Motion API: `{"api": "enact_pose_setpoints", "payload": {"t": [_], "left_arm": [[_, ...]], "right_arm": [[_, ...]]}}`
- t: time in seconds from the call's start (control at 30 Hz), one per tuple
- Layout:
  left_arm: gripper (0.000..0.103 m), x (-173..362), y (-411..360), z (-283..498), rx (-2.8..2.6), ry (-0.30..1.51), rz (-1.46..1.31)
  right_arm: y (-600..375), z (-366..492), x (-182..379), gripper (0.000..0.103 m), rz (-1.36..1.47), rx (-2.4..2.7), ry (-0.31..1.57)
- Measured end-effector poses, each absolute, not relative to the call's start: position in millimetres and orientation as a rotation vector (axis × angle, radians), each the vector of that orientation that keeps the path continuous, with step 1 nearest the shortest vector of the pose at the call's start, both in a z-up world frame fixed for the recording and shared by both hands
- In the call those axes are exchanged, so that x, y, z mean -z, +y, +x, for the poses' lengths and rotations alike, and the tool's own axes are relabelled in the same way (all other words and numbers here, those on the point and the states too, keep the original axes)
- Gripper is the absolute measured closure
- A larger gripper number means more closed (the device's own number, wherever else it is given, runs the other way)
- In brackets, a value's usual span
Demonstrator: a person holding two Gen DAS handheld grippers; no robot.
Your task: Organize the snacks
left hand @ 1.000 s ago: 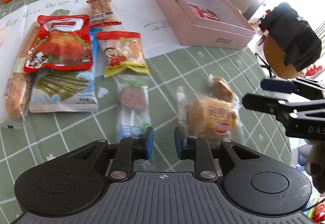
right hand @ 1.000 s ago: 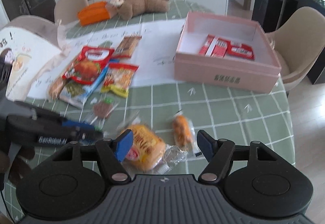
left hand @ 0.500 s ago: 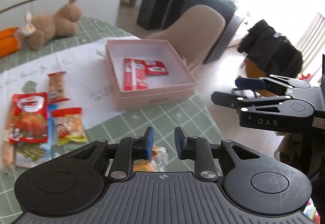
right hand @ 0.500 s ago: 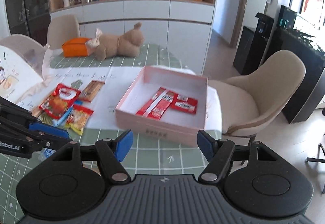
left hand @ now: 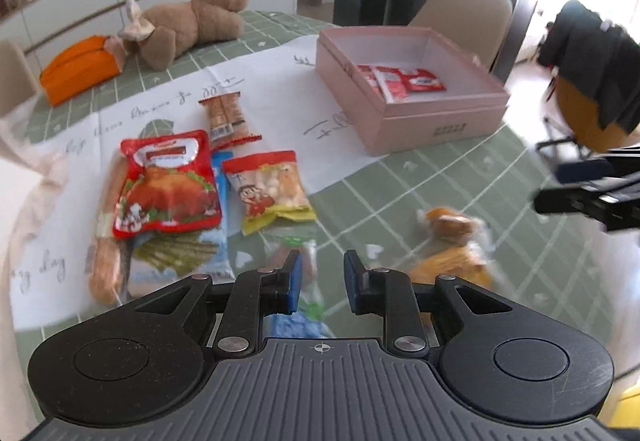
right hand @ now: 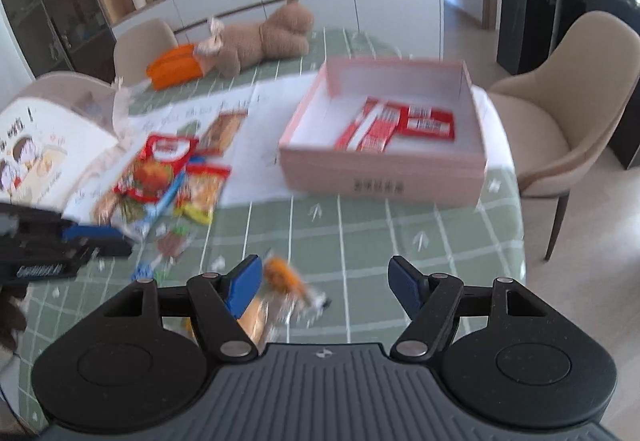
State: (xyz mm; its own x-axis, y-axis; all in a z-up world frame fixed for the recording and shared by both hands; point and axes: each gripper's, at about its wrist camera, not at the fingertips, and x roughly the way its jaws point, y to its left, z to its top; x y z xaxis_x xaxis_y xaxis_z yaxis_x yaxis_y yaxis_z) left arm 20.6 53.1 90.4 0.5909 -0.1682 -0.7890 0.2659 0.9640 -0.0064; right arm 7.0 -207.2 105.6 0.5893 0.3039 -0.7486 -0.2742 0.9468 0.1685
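A pink box [left hand: 404, 97] [right hand: 384, 145] on the green checked table holds red snack packets [left hand: 400, 81] [right hand: 400, 123]. Loose snacks lie left of it: a red chicken pouch [left hand: 168, 185], a yellow-edged bag [left hand: 272, 189], a biscuit pack [left hand: 228, 117]. A clear-wrapped snack [left hand: 296, 261] lies just beyond my left gripper [left hand: 320, 281], whose jaws stand a narrow gap apart and empty. Two wrapped orange buns [left hand: 452, 241] [right hand: 284, 281] lie beside my right gripper [right hand: 324, 285], which is wide open and empty.
A brown plush toy [left hand: 192, 25] and an orange pouch [left hand: 80, 69] lie at the far side of the table. A beige chair [right hand: 560, 113] stands beyond the table's right edge. A printed bag [right hand: 36, 145] stands at the left.
Both grippers had swung up and away from the table half a second ago; now both views point down at the snacks again. Nothing was grasped.
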Motion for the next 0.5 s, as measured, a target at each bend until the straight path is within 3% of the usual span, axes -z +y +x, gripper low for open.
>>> {"api": "enact_pose_setpoints", "payload": {"t": [0.5], "left_arm": [[0.075,-43.6,59.5,39.2,0.231,0.917,0.137]], "right_arm": [[-169.7,-10.2,-65.1,0.036,0.095,-0.381,1.000]]}}
